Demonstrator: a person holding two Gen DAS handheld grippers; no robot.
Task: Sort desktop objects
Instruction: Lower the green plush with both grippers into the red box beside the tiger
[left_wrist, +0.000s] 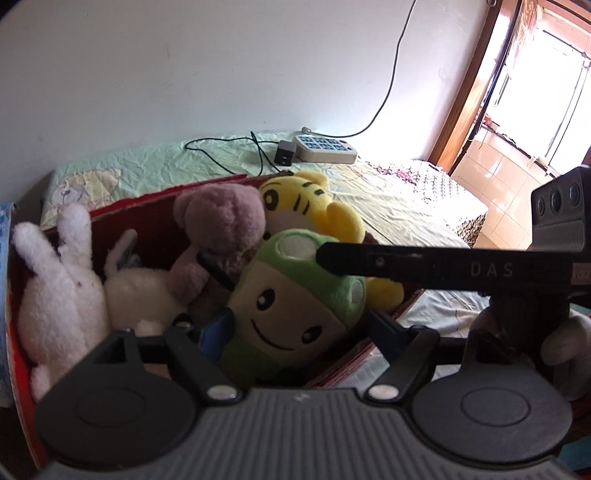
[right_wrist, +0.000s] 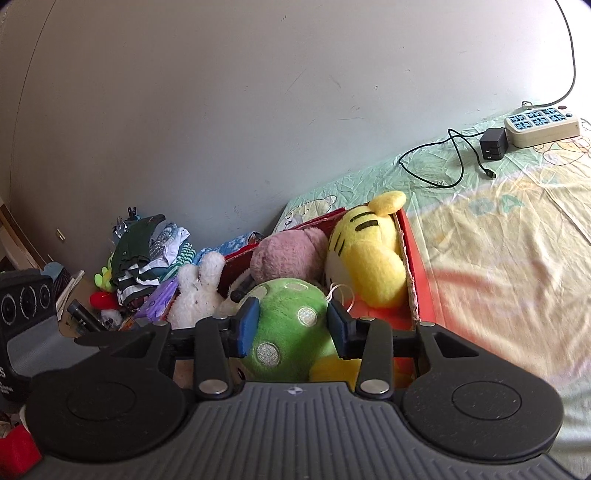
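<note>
Through the left wrist camera I am looking down into a red box (left_wrist: 155, 206) that is sitting on the bed (left_wrist: 388, 206). The green mushroom plush (left_wrist: 295, 306) is lying inside it, its smiling face turned toward me. My left tongs (left_wrist: 299, 325) are standing spread, one blue pad at each side of the plush's lower body; I cannot tell whether the pads are touching it. Behind the plush a pink bear (left_wrist: 221, 225) and a yellow tiger (left_wrist: 306, 206) are leaning against the far wall of the box, and a white rabbit (left_wrist: 62, 280) is lying along the left side. A black finger of the right tongs (left_wrist: 424, 264) is reaching in from the right and its tip is resting against the green cap.

Through the right wrist camera I am seeing the right tongs (right_wrist: 291, 328) closing on the green mushroom plush (right_wrist: 288, 325), both blue pads pressing the spotted cap from either side. The yellow tiger (right_wrist: 369, 254) is sitting just beyond it against the right wall of the red box (right_wrist: 417, 266), the pink bear (right_wrist: 291, 254) beside it, the white rabbit (right_wrist: 199, 291) at the left. A pile of folded clothes (right_wrist: 147, 254) is lying past the box near the wall, and a power strip (right_wrist: 539, 125) with a black charger (right_wrist: 493, 144) is resting far off on the bed (right_wrist: 498, 240)
</note>
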